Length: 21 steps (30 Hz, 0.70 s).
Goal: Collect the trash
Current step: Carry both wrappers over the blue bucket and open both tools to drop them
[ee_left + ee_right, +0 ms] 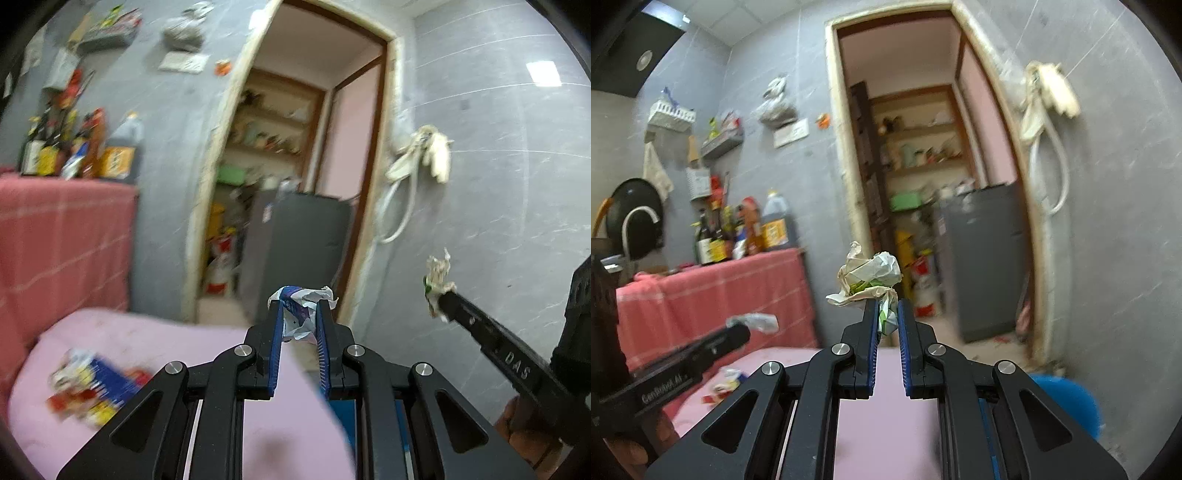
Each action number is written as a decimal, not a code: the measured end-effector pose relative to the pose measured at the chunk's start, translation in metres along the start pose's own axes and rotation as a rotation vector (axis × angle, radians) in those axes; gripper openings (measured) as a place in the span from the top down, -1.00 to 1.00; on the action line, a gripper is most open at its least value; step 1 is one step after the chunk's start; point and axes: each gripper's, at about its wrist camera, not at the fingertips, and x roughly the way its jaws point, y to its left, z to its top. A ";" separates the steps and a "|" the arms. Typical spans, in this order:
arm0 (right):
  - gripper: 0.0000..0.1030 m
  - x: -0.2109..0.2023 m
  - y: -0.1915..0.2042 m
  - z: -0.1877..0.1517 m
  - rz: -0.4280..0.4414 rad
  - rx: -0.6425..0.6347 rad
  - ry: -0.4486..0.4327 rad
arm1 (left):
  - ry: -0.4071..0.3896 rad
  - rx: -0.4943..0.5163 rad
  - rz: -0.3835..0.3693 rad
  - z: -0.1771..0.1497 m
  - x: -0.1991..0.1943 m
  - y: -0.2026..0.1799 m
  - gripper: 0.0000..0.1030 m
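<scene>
My left gripper (298, 306) is shut on a crumpled blue and white wrapper (300, 312), held in the air in front of a doorway. My right gripper (887, 304) is shut on a crumpled beige and green paper wad (868, 278), also lifted above the table. In the left wrist view the right gripper (441, 299) shows at the right edge with its wad (437, 275). The right wrist view has the left gripper (744, 328) at lower left with its wrapper (757, 320). More colourful wrappers (94, 387) lie on the pink table (221, 350) at the left.
A blue bin (1067, 398) stands on the floor at the lower right. A counter draped in red cloth (720, 295) carries several bottles (746, 229). The open doorway leads to a grey cabinet (986, 258) and shelves. A white hose (1049, 155) hangs on the grey wall.
</scene>
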 end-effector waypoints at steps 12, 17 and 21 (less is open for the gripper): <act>0.82 -0.005 -0.094 -0.021 -0.236 0.056 0.044 | 0.113 0.064 -0.168 -0.019 0.113 -0.076 0.72; 0.81 0.012 -0.127 -0.049 -0.279 0.133 0.156 | 0.251 0.083 -0.185 -0.043 0.159 -0.096 0.72; 0.79 0.024 -0.146 -0.071 -0.291 0.189 0.232 | 0.353 0.070 -0.186 -0.065 0.184 -0.097 0.72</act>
